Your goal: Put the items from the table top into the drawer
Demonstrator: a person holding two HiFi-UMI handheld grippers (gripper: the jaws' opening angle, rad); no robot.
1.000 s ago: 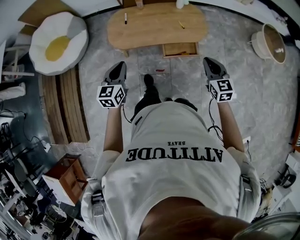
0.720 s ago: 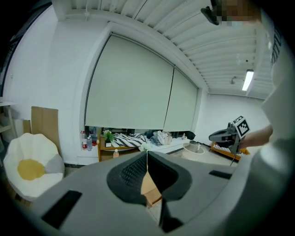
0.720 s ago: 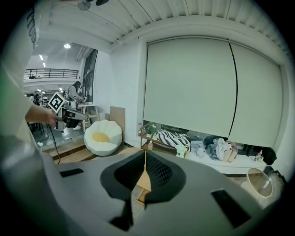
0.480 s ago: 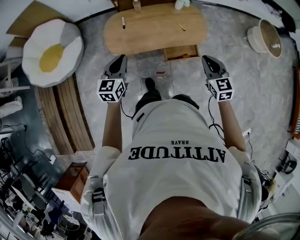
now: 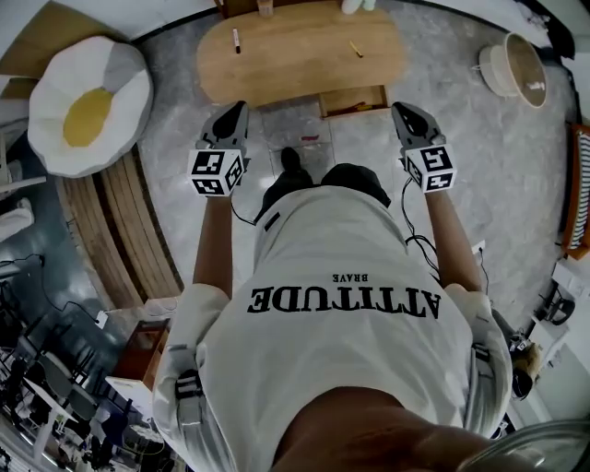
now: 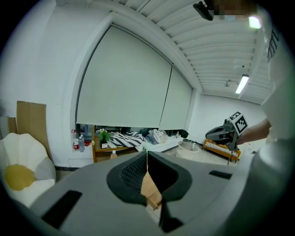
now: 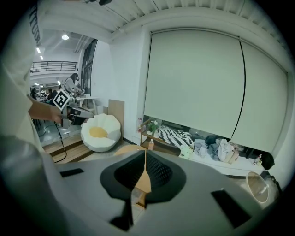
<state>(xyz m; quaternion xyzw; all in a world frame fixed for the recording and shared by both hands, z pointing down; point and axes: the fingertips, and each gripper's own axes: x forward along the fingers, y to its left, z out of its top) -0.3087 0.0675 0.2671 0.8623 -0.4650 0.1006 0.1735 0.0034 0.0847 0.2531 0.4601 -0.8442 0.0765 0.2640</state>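
Both grippers are up in front of the person, short of the wooden tabletop; the left gripper has its jaws pressed together with nothing between them; the right gripper is the same, closed and empty; each points ahead towards the tabletop's near edge, and neither touches anything. On the tabletop a black marker lies towards the left; a thin yellow pencil-like stick lies towards the right, well apart from the marker; a bottle stands at the far edge. The drawer stands pulled out under the near edge, on the right half, just ahead of the right gripper. On the floor to the left sits a fried-egg cushion; off to the right is a round basket; a small red thing lies on the grey floor between the two grippers, near the person's foot.
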